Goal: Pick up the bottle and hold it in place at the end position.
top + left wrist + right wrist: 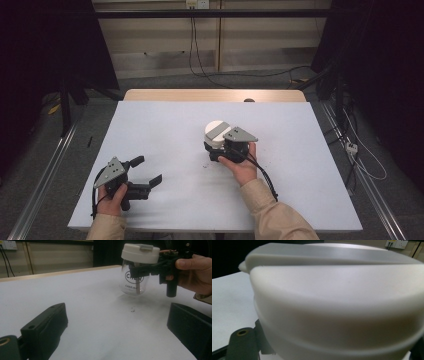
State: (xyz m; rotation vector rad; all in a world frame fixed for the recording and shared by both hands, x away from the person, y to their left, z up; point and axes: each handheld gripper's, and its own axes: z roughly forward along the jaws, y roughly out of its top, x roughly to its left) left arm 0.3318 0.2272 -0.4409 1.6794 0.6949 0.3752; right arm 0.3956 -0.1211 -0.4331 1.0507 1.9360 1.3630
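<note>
Where the right tool (216, 149) is held near the table's middle, its jaws are clamped on a jar (133, 280) just under the lid (140, 253). The jar is clear glass with dark lettering, and the lid is white with a grey strip across its top. From the left tool's camera the jar is seen lifted off the table (165, 125), tilted slightly, with a shadow beneath it. Something thin and brownish stands inside the jar; what it is cannot be told. The right hand (243, 167) is wrapped around the tool's grip, under the grey plate. In the right tool's own view the lid (337, 297) is seen very close, with part of one black jaw at lower left.

The left tool (148, 171) is held near the table's front left corner by the left hand (114, 200). Its jaws are spread wide and hold nothing. It lies well apart from the jar. A few small dark specks (132, 310) are seen on the white table between the two tools.
</note>
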